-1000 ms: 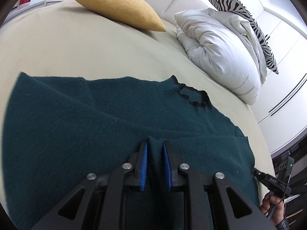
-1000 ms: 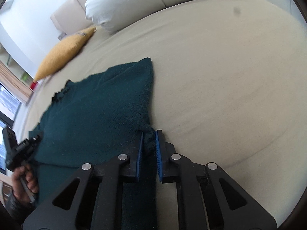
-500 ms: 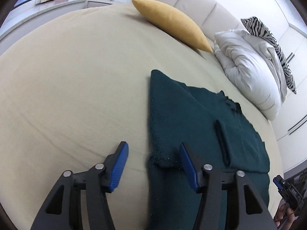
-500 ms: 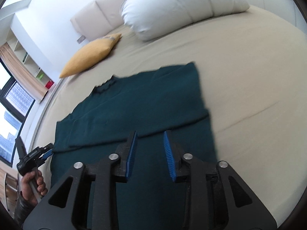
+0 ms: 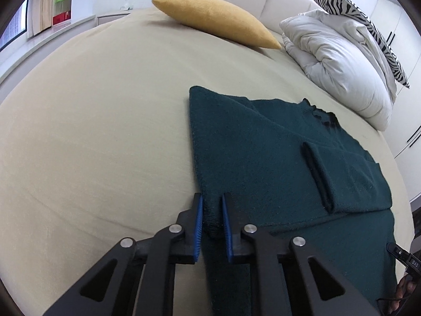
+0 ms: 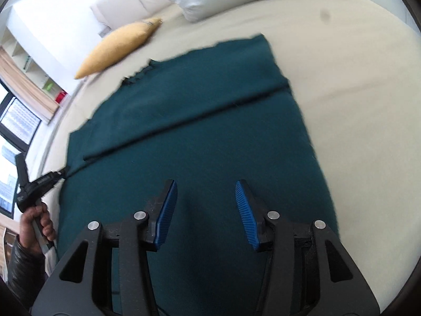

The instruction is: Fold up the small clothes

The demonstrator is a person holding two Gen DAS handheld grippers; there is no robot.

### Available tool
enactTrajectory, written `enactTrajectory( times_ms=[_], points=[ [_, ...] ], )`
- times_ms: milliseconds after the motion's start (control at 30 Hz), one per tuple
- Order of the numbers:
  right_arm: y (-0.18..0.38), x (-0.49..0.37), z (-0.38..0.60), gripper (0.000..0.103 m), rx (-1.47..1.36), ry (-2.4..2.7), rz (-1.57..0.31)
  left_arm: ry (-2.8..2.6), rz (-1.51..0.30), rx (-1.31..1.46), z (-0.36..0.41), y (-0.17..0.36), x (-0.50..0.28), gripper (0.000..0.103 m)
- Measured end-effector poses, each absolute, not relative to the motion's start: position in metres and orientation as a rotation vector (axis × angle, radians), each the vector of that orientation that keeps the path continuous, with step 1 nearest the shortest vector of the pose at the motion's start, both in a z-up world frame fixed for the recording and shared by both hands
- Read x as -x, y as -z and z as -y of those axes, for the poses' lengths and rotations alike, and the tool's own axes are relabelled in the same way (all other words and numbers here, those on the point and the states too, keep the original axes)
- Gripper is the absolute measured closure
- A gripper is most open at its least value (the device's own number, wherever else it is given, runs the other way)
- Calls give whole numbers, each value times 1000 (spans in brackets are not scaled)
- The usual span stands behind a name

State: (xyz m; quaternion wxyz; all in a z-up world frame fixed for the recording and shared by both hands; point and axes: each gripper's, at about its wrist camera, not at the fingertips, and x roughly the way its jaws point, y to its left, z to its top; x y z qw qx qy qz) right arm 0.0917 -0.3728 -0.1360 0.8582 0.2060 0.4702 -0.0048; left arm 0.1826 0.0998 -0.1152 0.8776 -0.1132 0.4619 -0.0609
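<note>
Left gripper (image 5: pixel 212 223) clamps the folded corner of the dark teal knitted sweater (image 5: pixel 276 152) on the beige bed (image 5: pixel 92 131), ready to fold; right gripper (image 6: pixel 205 210) hovers, 2 fingers apart.

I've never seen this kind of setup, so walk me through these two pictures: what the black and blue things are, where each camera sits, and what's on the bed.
No robot here: a person carries a hand-held gripper in each hand, each with a fisheye camera looking along its blue-padded fingers. In the left view, the left hand-held gripper is pinched on the folded edge of a dark green sweater. In the right view, the right hand-held gripper is open above the same sweater, holding nothing. The sweater lies on a beige bed, with a yellow cushion and white duvet behind.
</note>
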Motion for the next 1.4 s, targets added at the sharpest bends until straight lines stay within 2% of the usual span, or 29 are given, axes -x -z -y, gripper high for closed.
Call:
enactTrajectory(
  times_ms=[267, 333, 400, 467, 533, 600, 667, 700, 1033, 1400],
  points=[
    [121, -43, 396, 58, -421, 62, -979, 128, -961, 225, -100, 111, -181, 87],
    [110, -25, 406, 56, -435, 86, -959, 119, -948, 235, -104, 106, -172, 83],
    [97, 1, 421, 46, -451, 131, -935, 115, -939, 209, -106, 100, -157, 81],
    [88, 23, 433, 44, -454, 155, -929, 117, -929, 187, -107, 92, -141, 81],
    [85, 42, 442, 44, -452, 160, -946, 131, -924, 170, -109, 85, -117, 73],
    [86, 60, 451, 44, -465, 144, -977, 164, -920, 191, -115, 79, -91, 56],
    [89, 77, 456, 44, -473, 115, -1005, 194, -920, 223, -121, 75, -61, 45],
    [90, 85, 458, 44, -477, 105, -1012, 217, -931, 244, -124, 75, -46, 42],
    [115, 136, 477, 44, -662, 2, -1045, 330, -1104, 495, -141, 106, 66, 42],
    [120, 177, 482, 49, -780, -44, -1035, 421, -1204, 690, -147, 128, 91, 42]
  ],
)
